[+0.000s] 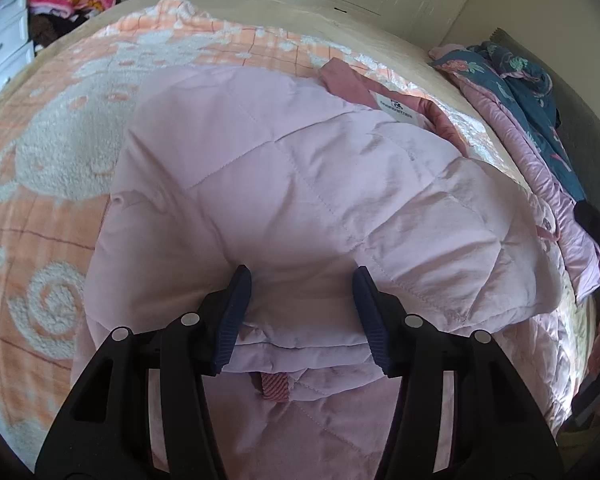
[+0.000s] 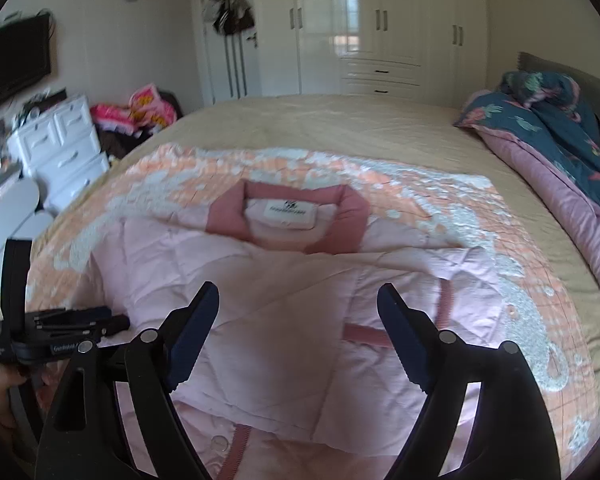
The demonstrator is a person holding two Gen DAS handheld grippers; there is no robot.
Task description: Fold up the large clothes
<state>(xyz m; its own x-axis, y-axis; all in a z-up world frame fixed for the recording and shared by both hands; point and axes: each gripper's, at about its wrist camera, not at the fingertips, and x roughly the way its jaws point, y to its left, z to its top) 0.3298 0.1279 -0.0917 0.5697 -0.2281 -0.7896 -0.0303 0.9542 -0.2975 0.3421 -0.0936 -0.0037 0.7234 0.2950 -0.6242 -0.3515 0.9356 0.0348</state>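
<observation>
A pale pink quilted jacket [image 2: 284, 280] with a darker pink collar [image 2: 288, 216] lies on the orange-and-white blanket [image 2: 340, 172] in the middle of the bed, collar toward the far edge, its sides folded inward over the body.

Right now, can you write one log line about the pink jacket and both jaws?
step: folding | pink jacket: partly folded on bed | left gripper: jaws pinching a thick fold | right gripper: jaws open, holding nothing
</observation>
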